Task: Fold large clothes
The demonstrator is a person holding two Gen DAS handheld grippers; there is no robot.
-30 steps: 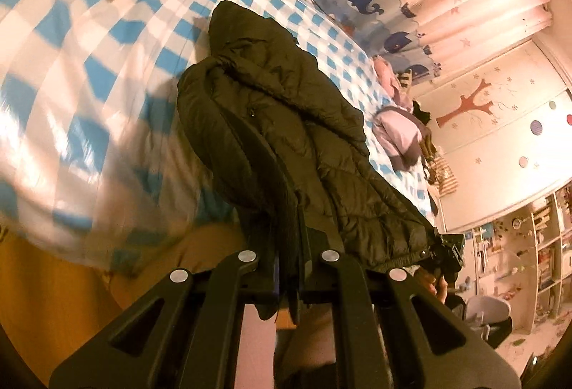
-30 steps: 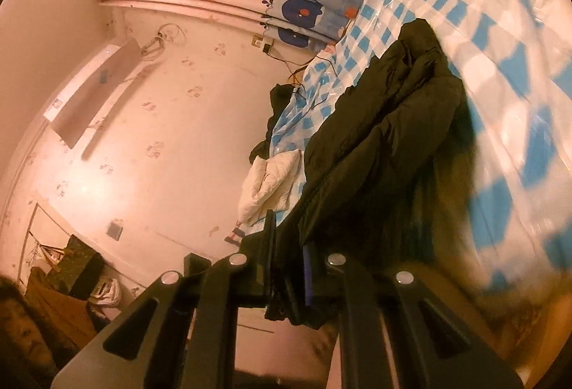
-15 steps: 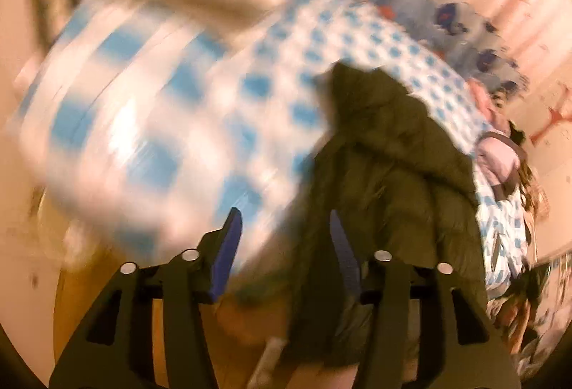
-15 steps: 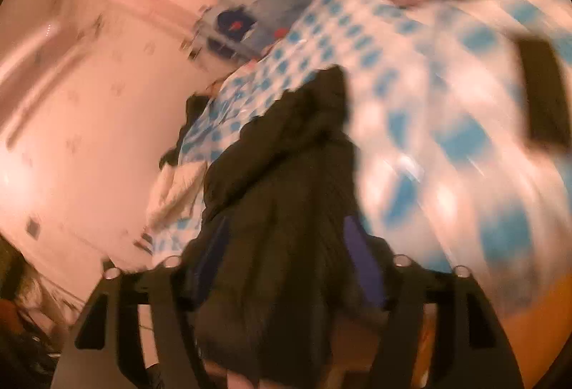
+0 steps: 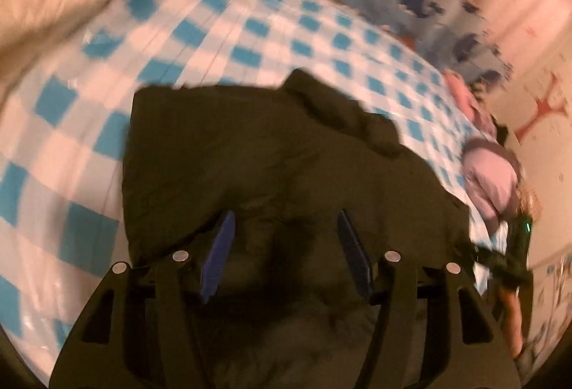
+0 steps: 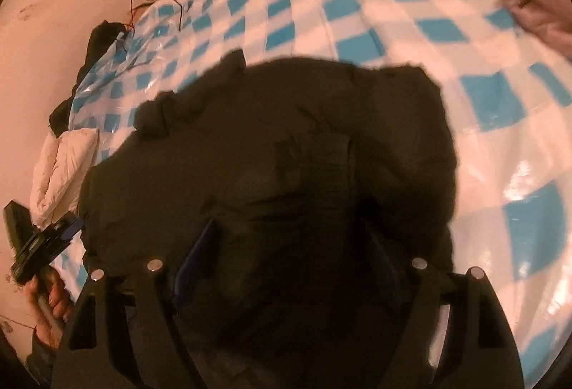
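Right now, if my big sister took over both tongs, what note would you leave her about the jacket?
Left tongs: opening, nothing gripped, hovering above the dark jacket.
Right tongs: opening too, empty, over the same jacket.
Jacket: lying on the blue checked bed cover, in a rough bundle, not hanging from either tongs.
Nearby: a white padded garment at the bed's edge and a pink garment on the other side.
Done: jacket laid down and let go.
Left: probably smooth it and finish the folds, then fold the other clothes.
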